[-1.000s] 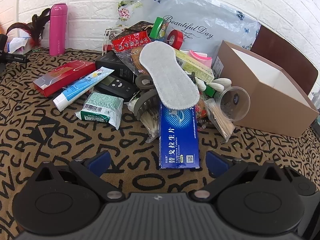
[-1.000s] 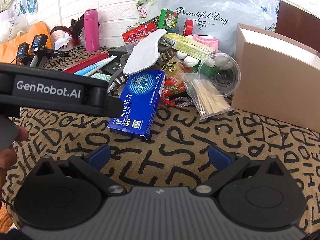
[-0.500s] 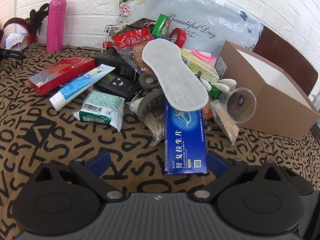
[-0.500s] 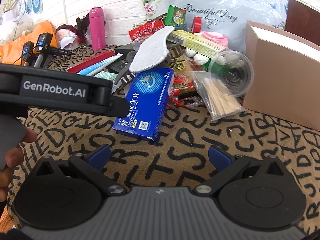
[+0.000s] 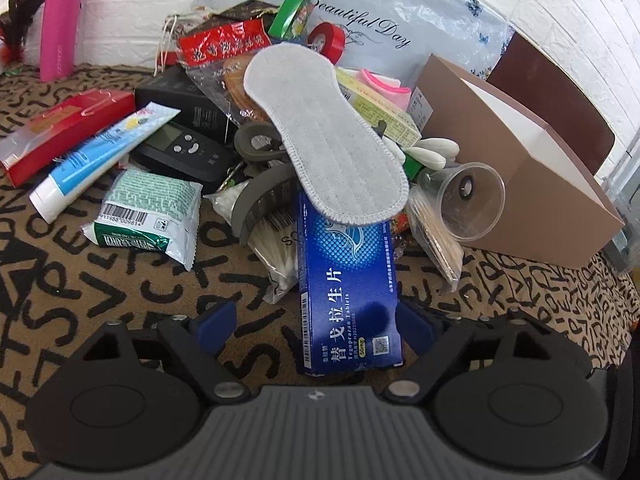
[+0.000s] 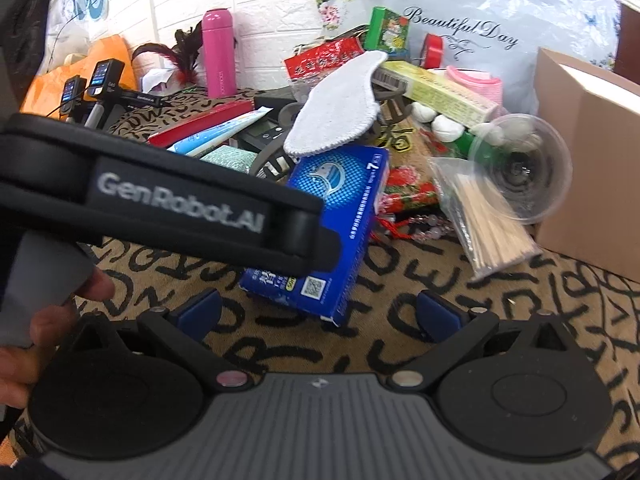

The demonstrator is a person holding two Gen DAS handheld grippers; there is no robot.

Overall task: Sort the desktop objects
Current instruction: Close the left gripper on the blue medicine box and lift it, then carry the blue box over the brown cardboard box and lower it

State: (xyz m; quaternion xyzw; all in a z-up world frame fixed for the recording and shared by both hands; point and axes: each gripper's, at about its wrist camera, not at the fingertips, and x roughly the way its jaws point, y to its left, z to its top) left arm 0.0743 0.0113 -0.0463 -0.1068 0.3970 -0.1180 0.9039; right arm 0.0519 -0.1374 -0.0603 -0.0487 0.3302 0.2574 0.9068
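A blue medicine box (image 5: pixel 348 288) lies at the front of a pile of objects, its near end between the open fingers of my left gripper (image 5: pixel 316 322). A grey insole (image 5: pixel 324 132) rests on the box's far end. In the right wrist view the same blue box (image 6: pixel 332 220) lies ahead, partly hidden by the left gripper's black body (image 6: pixel 160 200). My right gripper (image 6: pixel 320 316) is open and empty, hovering over the patterned cloth short of the box.
A brown cardboard box (image 5: pixel 520 168) stands open at the right. A clear plastic cup (image 5: pixel 468 200) and a bag of sticks (image 5: pixel 436 236) lie beside it. Toothpaste tube (image 5: pixel 100 160), green packet (image 5: pixel 148 212), red box (image 5: pixel 60 132) and pink bottle (image 5: pixel 62 20) lie at the left.
My left gripper has moved forward, so the blue box's near end now lies between its fingers. The right gripper has drifted closer behind it.
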